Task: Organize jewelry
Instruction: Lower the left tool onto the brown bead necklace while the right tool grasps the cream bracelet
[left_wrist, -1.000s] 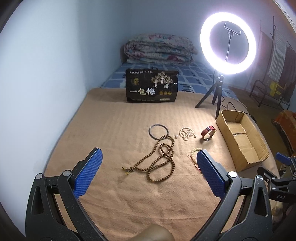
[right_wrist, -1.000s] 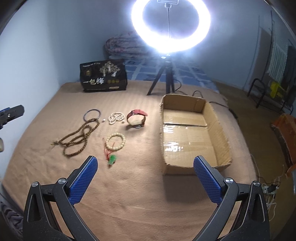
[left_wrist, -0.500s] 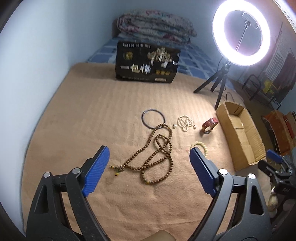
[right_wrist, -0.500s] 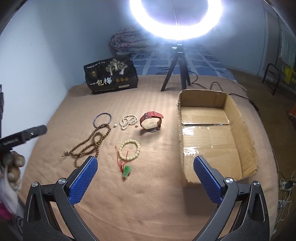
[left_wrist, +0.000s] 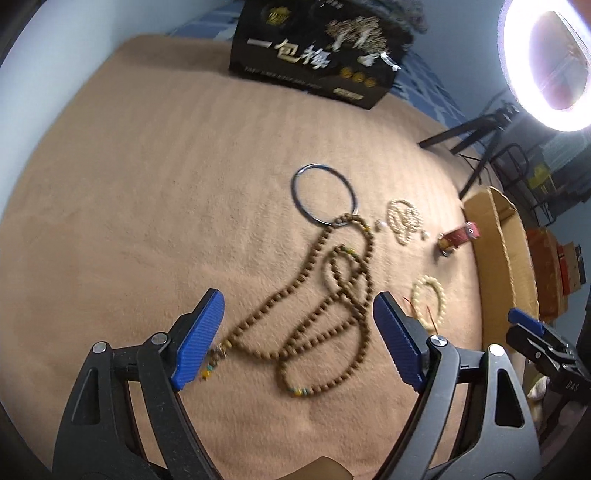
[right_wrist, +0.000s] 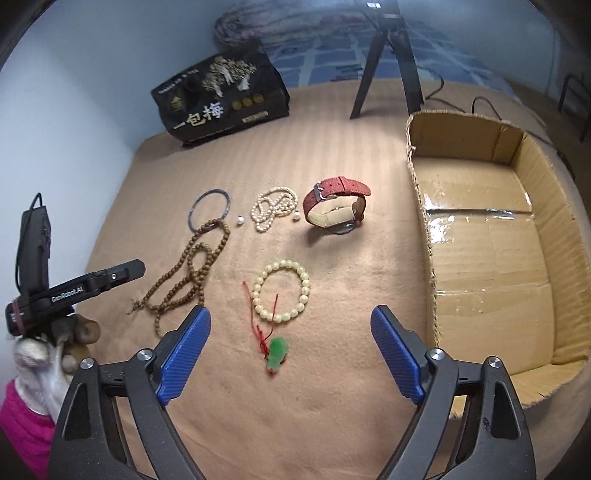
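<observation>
Both views had closed in on the blanket (right_wrist: 332, 424); my left gripper (left_wrist: 295, 339) and right gripper (right_wrist: 291, 350) had just been narrowing, empty. Risk: wooden bead strand (left_wrist: 321, 314), between the left's pads, could snag the metal ring (left_wrist: 323, 194) at 12 o'clock. Cream bracelet (right_wrist: 282, 290) lay at the right's 12, box (right_wrist: 546, 206) at 2.
</observation>
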